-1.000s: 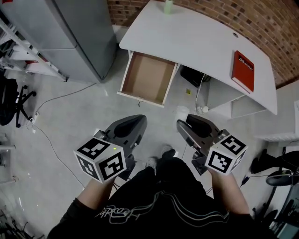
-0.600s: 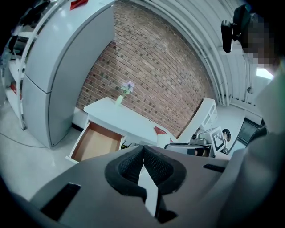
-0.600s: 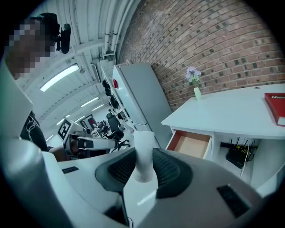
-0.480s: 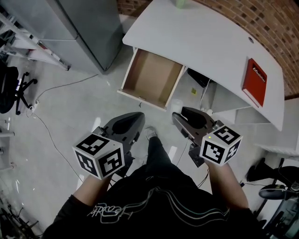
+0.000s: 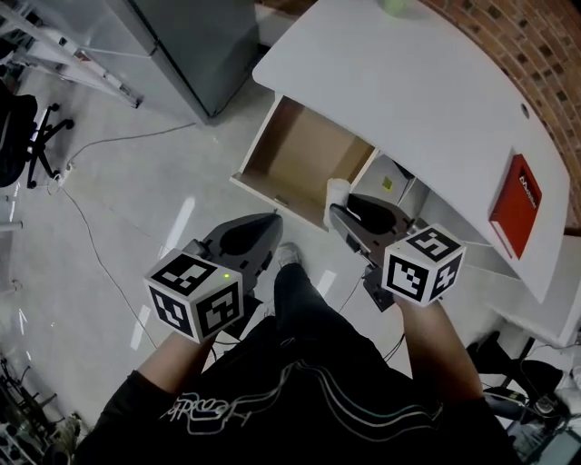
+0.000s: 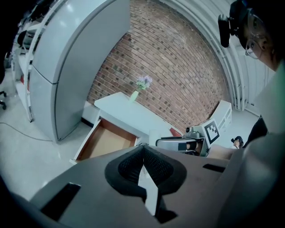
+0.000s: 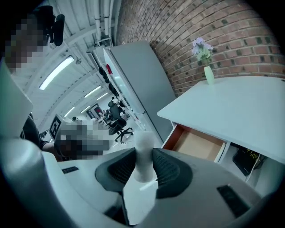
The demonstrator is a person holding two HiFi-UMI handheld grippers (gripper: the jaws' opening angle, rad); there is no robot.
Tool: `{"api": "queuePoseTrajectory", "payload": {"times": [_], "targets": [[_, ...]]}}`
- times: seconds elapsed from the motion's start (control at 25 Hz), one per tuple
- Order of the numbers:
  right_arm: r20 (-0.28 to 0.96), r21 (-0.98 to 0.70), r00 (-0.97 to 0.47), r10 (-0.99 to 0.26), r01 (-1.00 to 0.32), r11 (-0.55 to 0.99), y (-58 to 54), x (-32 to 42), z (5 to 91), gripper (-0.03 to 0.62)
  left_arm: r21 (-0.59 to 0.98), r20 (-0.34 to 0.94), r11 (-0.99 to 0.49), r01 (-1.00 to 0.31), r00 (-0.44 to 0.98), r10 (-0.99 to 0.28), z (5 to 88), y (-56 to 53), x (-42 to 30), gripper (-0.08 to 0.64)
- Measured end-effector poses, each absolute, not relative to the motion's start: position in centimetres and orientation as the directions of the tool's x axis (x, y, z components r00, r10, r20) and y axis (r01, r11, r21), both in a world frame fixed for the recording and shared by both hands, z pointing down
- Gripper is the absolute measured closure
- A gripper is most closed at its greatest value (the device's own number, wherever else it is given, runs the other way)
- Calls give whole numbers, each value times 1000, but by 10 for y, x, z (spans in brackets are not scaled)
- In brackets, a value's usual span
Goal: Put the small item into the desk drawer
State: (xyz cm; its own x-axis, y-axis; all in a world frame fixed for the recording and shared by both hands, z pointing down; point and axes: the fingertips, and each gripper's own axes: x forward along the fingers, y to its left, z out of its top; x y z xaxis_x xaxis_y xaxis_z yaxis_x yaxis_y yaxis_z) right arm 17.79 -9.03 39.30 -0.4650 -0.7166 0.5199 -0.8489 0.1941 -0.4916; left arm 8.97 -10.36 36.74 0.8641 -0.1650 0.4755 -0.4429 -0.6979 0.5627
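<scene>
The small item is a white cylinder standing upright between the pads of my right gripper, which is shut on it. In the right gripper view the cylinder fills the gap between the black pads. The desk drawer is pulled open and looks empty, with a brown bottom; the cylinder hovers just before its front right corner. My left gripper hangs over the floor short of the drawer front, its pads pressed together on nothing. The drawer lies ahead and below the right jaws.
The white desk carries a red book at the right and a green vase at the back. A tall grey cabinet stands left of the desk. A cable trails over the floor, with an office chair at far left.
The person has stepped toward the desk. Both grippers have come closer to the open drawer, and the right one with the cylinder has reached the drawer's front right corner.
</scene>
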Motion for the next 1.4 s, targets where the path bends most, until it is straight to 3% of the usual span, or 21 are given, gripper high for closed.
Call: {"api": "queuePoseTrajectory", "payload": {"times": [0.6, 1.4], "targets": [[689, -384, -493, -532, -870, 309, -185, 163, 506, 462, 606, 550, -558, -566, 806, -219, 451, -155, 68, 538], [865, -353, -440, -240, -875, 331, -219, 143, 681, 460, 613, 617, -430, -663, 741, -264, 524, -186, 26, 538]]}}
